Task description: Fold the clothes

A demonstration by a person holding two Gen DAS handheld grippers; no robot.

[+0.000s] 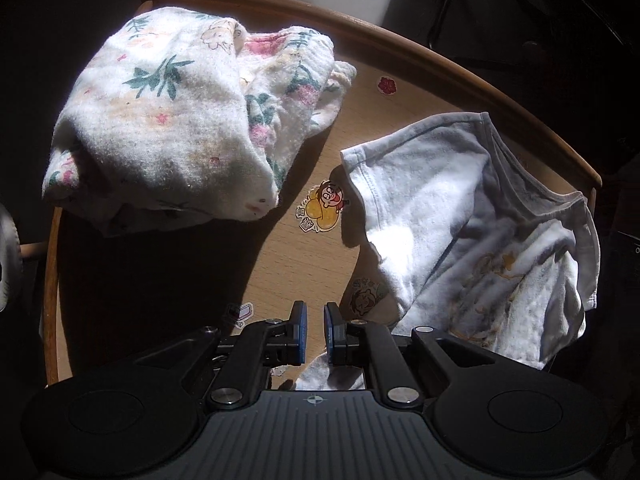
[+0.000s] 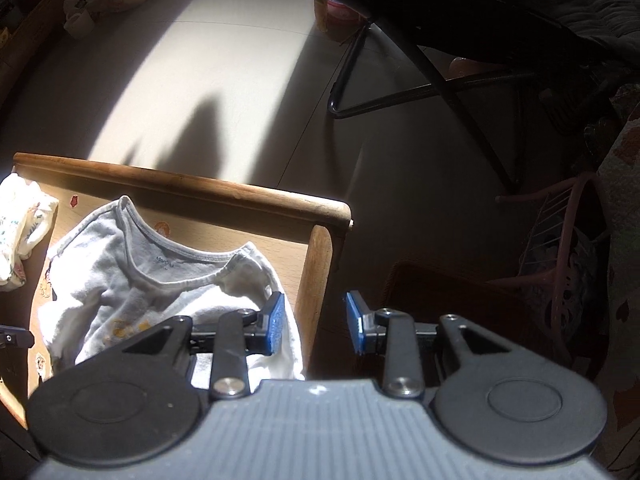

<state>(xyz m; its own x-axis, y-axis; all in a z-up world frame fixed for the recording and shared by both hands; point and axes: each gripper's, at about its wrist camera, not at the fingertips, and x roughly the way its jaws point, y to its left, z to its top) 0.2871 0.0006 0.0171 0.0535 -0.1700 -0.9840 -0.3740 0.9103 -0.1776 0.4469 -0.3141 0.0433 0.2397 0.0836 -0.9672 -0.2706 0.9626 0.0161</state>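
Two garments lie on a small light-wood table with a rounded darker wooden rim (image 1: 460,76), lit by hard sunlight. Ahead and to the left of your left gripper (image 1: 315,322) sits a white floral-print cotton garment (image 1: 168,120), bunched into a thick, loosely doubled bundle. Ahead and to its right lies a white cotton T-shirt with a grey-trimmed neckline and a faint yellow print (image 1: 472,240), spread out but rumpled, one sleeve pointing toward the bundle and its hem reaching under the gripper. Your left gripper's blue pads are nearly together with a narrow gap and nothing visibly caught between them, though white cloth lies just beneath; whether they pinch any of it, you cannot tell. Your right gripper (image 2: 315,322) hangs over the table's right edge with its blue pads spread wide, holding nothing; its left finger (image 2: 276,322) is above the T-shirt's right side, its right finger past the rim. By my judgement the T-shirt is the piece in hand, lying flat enough to take a fold, while the floral bundle could be either a finished fold or a heap awaiting one. A fold would call for both grippers to take opposite edges of the shirt. Counted: two garments, one table, two grippers, and at least four cartoon stickers (image 1: 322,210) on the tabletop.
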